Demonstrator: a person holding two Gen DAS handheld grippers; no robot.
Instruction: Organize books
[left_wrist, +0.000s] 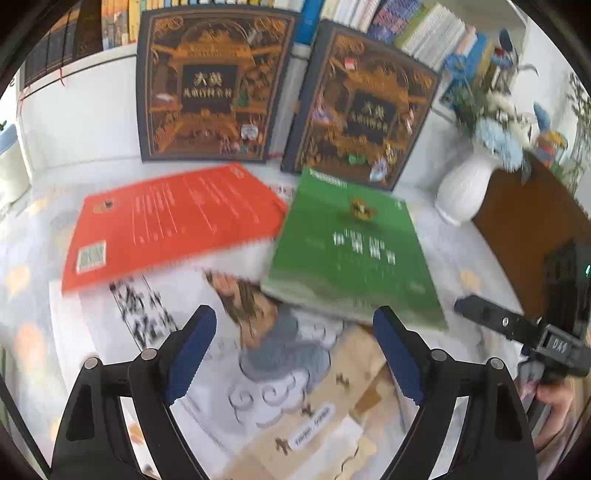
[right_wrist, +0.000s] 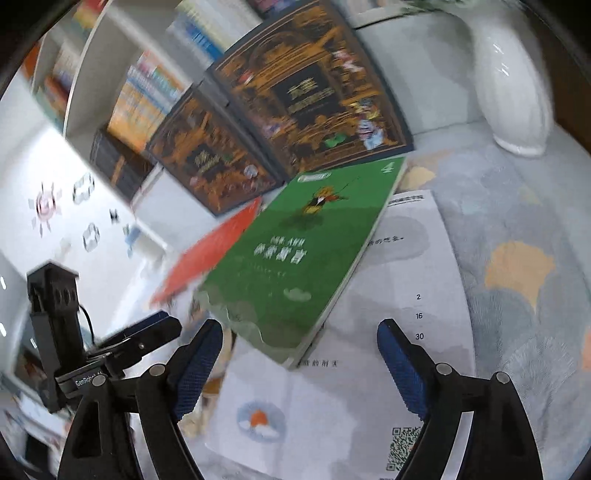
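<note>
Approach step: left gripper (left_wrist: 294, 354) and right gripper (right_wrist: 300, 363), both spread and empty, hover over green book (left_wrist: 351, 247) overlapping red book (left_wrist: 173, 221); grasping likely follows

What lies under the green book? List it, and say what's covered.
The green book lies on an open white page at its right edge and overlaps the red book and an illustrated book. Whatever is beneath its middle is covered.
</note>
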